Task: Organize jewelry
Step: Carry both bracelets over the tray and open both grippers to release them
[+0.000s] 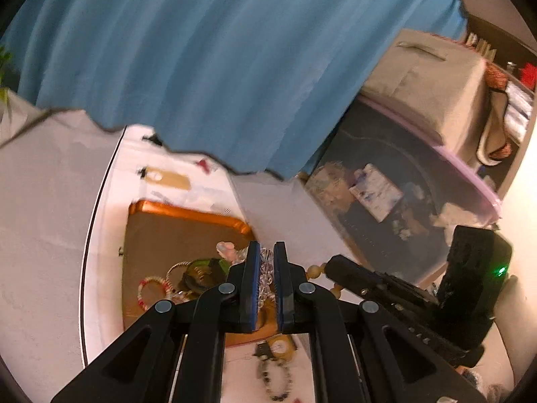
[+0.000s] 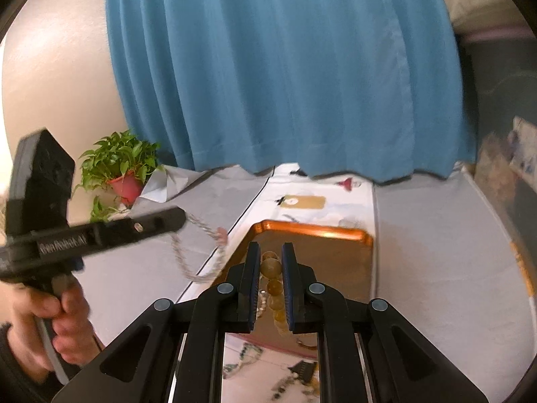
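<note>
In the left wrist view, the left gripper has its fingers nearly closed on a strand of clear crystal beads, which runs down the narrow gap between the pads. Below sits a copper tray on the white tabletop, with a heap of bangles and bracelets in its near corner. A string of amber beads trails off to the right toward the right gripper, whose tip enters from that side. Another beaded bracelet lies on the tabletop nearer the camera.

The crystal strand is probably light but hard and slick, and limp along its length, so it will swing and may slide through the pads; a hold across a single bead, as here, looks the safest.

In the right wrist view, the right gripper is almost closed on the amber beads, a column of round yellow beads between its fingers, over the copper tray. At left, a hand carries the left gripper, from which the crystal strand hangs in a loose, blurred loop. The amber beads look smooth and round, so they may roll under a pinch; gripping in the gap between two beads should hold better.
</note>
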`<state>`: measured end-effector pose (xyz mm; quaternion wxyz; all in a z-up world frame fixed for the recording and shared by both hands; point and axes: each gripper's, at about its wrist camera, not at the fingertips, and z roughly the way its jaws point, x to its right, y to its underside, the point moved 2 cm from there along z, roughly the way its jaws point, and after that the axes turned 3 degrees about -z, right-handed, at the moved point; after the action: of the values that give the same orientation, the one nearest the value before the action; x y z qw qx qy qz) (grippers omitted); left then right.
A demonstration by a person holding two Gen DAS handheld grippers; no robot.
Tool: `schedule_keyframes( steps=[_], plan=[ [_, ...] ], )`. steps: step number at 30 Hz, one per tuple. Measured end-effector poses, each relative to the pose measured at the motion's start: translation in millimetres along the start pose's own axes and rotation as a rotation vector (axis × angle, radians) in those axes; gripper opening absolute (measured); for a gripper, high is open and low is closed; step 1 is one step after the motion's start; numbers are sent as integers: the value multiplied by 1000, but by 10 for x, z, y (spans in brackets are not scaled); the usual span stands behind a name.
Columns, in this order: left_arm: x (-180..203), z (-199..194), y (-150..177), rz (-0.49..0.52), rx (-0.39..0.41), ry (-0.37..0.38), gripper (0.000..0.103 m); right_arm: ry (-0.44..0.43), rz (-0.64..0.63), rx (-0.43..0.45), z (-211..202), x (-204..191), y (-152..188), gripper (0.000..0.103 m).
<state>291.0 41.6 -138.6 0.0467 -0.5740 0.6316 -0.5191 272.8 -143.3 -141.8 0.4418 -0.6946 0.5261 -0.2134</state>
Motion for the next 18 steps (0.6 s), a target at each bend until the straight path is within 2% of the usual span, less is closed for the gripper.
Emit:
schedule_keyframes(
  steps=[3, 8, 13, 18],
  plan=[
    [-195, 173, 193, 9, -32, -91, 6, -9, 28, -45, 234, 37, 110, 13],
    [-662, 377, 572, -61, -103, -200, 6, 0, 15, -135, 614, 12, 414, 13],
    [-872, 432, 729, -75, -145, -237, 6, -3, 17, -196, 857, 4, 621, 13],
    [-807, 433, 770, -10, -160, -282, 6, 5, 0, -219, 949, -37, 712, 13]
  ],
)
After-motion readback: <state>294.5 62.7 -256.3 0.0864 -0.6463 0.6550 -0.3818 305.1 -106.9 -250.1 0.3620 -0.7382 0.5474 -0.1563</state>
